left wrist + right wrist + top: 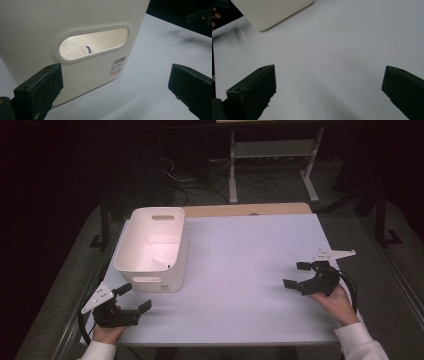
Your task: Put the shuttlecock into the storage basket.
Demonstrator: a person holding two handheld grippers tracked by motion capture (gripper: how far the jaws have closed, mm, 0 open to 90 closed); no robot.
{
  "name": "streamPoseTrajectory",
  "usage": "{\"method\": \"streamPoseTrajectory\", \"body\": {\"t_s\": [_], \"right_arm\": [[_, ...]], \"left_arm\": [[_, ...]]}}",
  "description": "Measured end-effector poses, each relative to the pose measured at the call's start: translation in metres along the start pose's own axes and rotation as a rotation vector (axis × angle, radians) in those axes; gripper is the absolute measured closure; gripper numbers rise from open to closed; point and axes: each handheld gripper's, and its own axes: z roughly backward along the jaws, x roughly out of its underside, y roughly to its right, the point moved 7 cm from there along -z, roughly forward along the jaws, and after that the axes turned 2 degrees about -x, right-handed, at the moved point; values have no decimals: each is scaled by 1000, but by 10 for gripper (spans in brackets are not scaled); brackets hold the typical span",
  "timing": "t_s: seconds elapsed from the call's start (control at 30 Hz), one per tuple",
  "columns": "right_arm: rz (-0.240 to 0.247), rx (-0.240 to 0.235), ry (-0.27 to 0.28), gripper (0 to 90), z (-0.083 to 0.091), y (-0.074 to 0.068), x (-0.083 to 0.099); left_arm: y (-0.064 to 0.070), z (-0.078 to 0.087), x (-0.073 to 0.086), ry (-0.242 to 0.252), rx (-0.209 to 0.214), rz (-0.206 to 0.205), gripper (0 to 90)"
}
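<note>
A white-topped table (pixel 250 270) with a strip of bare wood along its far edge stands in a dim room, where grey carpet runs down both sides and a tangle of cables (pixel 200 182) lies on the floor beyond it. Farther back, the white legs of a second table frame (pixel 272 162) catch the light against the dark.

On the left half of the table sits a white plastic bin (pixel 152 247), rectangular, with rounded corners and a slot handle cut into each short wall. A barcode label (pixel 118 65) is stuck on the near wall below the slot. Through that slot, in the left gripper view, a white shuttlecock (pixel 75 50) with a blue band lies on its side on the bin's floor.

The left gripper (pixel 136 297) rests at the near left corner of the table, just in front of the bin, its fingers (pixel 40 92) spread wide and holding nothing. The right gripper (pixel 295 275), held in a white-sleeved hand, sits well apart from the bin near the table's right edge, pointing left, its fingers (pixel 254 90) likewise wide apart over bare tabletop.
</note>
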Motion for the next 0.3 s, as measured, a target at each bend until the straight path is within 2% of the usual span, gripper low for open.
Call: {"method": "streamPoseTrajectory", "body": {"t_s": [0.3], "right_arm": [[-5, 19, -7, 0, 1, 3, 6]], "left_arm": [[-1, 0, 0, -4, 7, 0, 0]]}}
